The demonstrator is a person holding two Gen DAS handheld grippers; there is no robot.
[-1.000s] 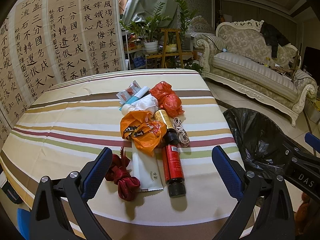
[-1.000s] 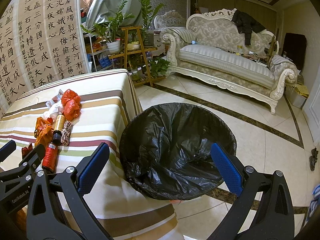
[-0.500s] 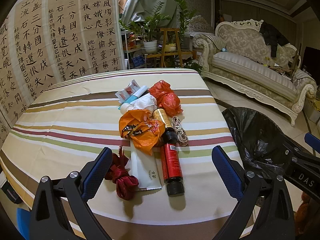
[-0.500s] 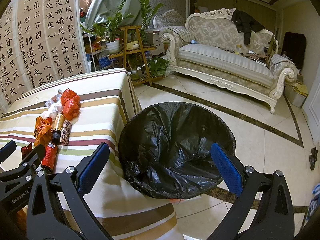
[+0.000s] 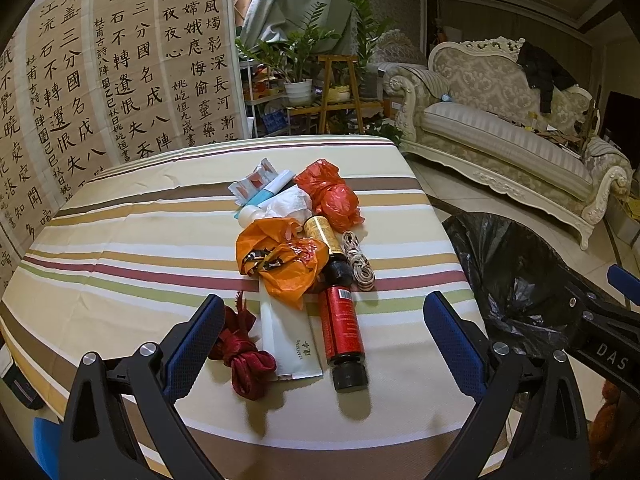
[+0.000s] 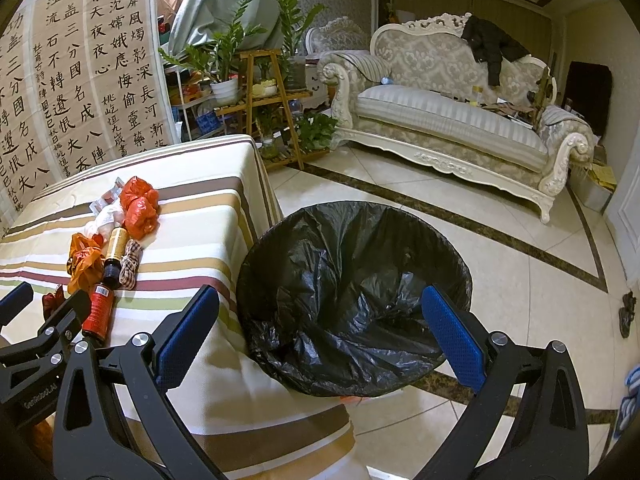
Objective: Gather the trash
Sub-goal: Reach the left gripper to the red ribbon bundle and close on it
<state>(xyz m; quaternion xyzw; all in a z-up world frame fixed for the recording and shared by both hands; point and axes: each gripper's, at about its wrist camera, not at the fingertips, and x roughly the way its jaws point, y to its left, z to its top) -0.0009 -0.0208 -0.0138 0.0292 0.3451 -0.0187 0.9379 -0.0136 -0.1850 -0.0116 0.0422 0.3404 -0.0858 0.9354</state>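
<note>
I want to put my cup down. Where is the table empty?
The striped table is bare left of the orange bag, and right of the rope up to the edge by the bin. The middle is crowded.

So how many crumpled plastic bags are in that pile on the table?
3. A red plastic bag lies at the far side of the pile, an orange plastic bag in the middle over the white packet, and a white plastic bag between them. More may be hidden underneath.
</note>
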